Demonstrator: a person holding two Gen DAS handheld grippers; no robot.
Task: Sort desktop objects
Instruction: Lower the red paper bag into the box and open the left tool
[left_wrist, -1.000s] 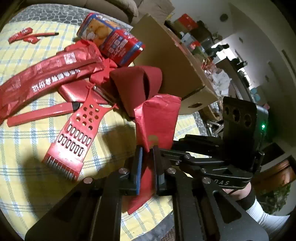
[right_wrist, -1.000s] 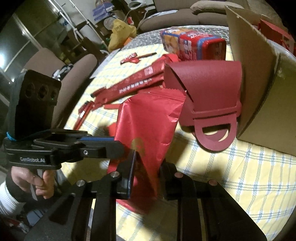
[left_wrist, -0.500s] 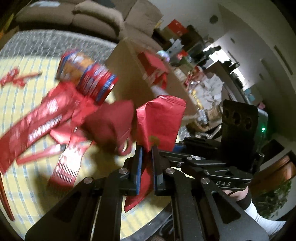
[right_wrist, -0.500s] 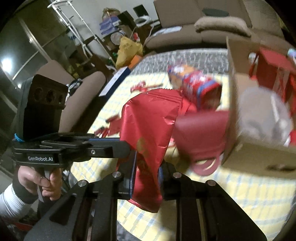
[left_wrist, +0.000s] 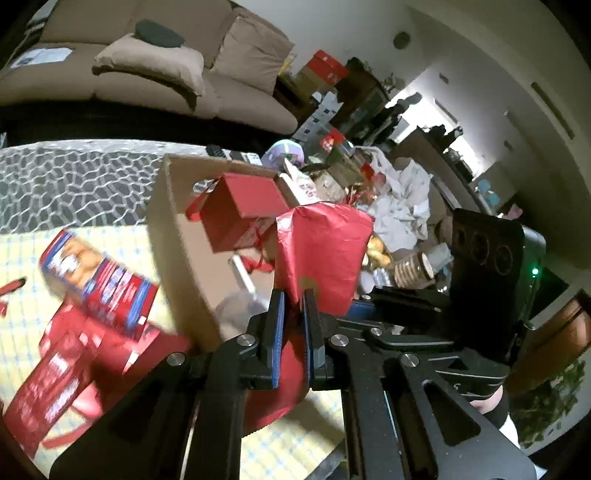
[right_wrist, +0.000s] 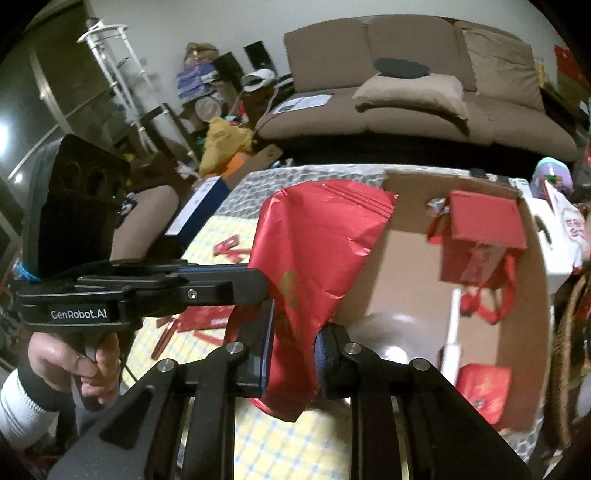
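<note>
Pouch (left_wrist: 325, 251) pinched by both claws, level with cardboard box (right_wrist: 406, 266) rim.

Checked tablecloth (left_wrist: 22, 254), cardboard box (left_wrist: 173, 236), biscuit pack (left_wrist: 99, 277)

A brown sofa (right_wrist: 424, 107) stands behind the table. On the sofa lie a beige cushion (right_wrist: 413, 92) and a dark round pad (right_wrist: 400, 68).

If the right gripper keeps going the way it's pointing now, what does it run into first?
Likely the open cardboard box. The right gripper, shut on the red foil bag, points towards the box's interior. The bag would probably reach the near wall or contents first; depth is uncertain.
</note>
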